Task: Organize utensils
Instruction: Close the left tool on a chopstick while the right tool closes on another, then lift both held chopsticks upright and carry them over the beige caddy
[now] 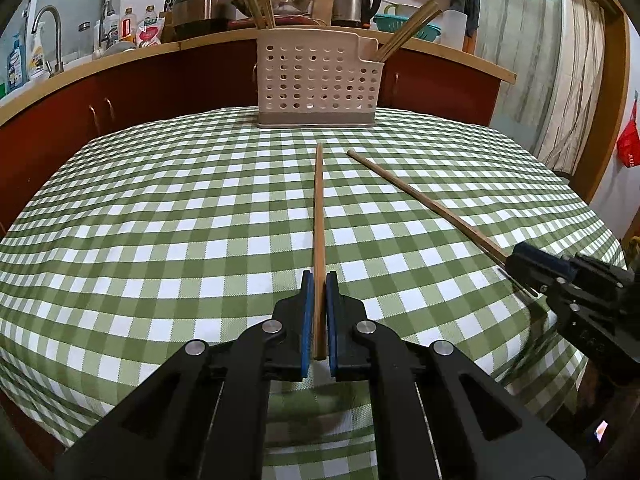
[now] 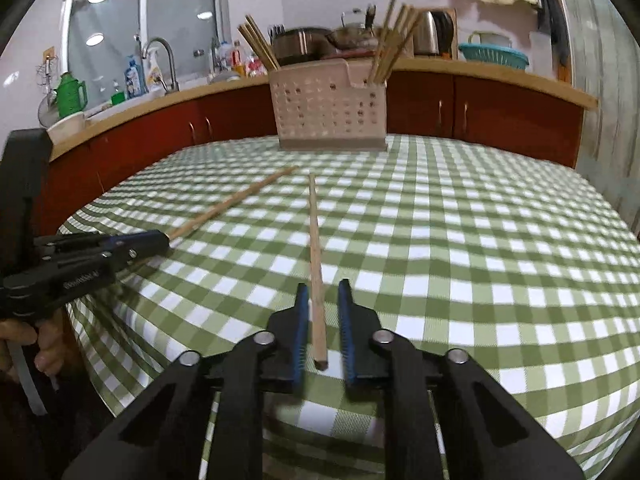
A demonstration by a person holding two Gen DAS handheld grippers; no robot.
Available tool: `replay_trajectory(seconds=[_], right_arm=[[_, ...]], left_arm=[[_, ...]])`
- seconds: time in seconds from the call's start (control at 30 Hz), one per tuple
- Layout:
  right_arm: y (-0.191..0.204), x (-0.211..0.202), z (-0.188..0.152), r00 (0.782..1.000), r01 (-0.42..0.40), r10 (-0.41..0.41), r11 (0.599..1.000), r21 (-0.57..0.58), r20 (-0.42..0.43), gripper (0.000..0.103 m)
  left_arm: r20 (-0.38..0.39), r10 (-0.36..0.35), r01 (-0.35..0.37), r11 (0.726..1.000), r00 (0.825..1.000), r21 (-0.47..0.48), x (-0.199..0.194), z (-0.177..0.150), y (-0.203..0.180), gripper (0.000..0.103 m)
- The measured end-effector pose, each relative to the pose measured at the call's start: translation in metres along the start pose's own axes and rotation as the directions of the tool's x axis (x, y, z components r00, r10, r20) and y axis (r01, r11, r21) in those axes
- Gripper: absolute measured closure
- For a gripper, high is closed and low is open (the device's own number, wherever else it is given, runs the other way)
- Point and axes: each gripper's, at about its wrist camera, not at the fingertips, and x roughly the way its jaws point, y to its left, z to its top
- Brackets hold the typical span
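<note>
Two wooden chopsticks lie on the green checked tablecloth, pointing toward a beige perforated utensil holder (image 1: 316,80) at the table's far side. My left gripper (image 1: 319,280) is shut on the left chopstick (image 1: 319,216); it also shows in the right wrist view (image 2: 162,240), where that chopstick (image 2: 236,200) sticks out of it. My right gripper (image 2: 324,288) is narrowly open around the right chopstick (image 2: 315,240), with small gaps on both sides. It shows in the left wrist view (image 1: 516,260) at the end of that chopstick (image 1: 420,196). The holder (image 2: 328,108) holds several chopsticks at both ends.
The tablecloth (image 1: 160,220) hangs over the table's near edge. Behind the table runs a red cabinet with a wooden counter (image 1: 120,56) carrying a tap, bottles, pots and a kettle (image 1: 354,2). A red bag (image 1: 628,140) hangs at the right.
</note>
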Motion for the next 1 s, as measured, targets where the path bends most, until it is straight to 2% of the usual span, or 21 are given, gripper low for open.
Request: replay_trajectory(seconds=[0.2, 0.33, 0.7, 1.0], right_arm=[[0.002, -0.001, -0.001, 1.000, 0.005, -0.005, 1.000, -0.001, -0.003, 0.096], [0.001, -0.008, 0.003, 1.000, 0.016, -0.016, 1.000, 0.003, 0.022, 0.096], [0.004, -0.033, 0.029, 0.992, 0.033, -0.031, 0.999, -0.013, 0.119, 0.096], [0.004, -0.054, 0.054, 0.982, 0.052, -0.051, 0.999, -0.001, 0.180, 0.096]], left_arm=[[0.005, 0.003, -0.003, 1.000, 1.000, 0.005, 0.000, 0.000, 0.000, 0.096], [0.031, 0.011, -0.012, 1.000, 0.999, 0.020, -0.005, 0.002, -0.001, 0.096], [0.166, 0.045, -0.060, 0.994, 0.985, 0.086, -0.032, 0.018, -0.005, 0.096], [0.232, 0.044, -0.064, 0.995, 0.972, 0.077, -0.053, 0.040, 0.005, 0.096]])
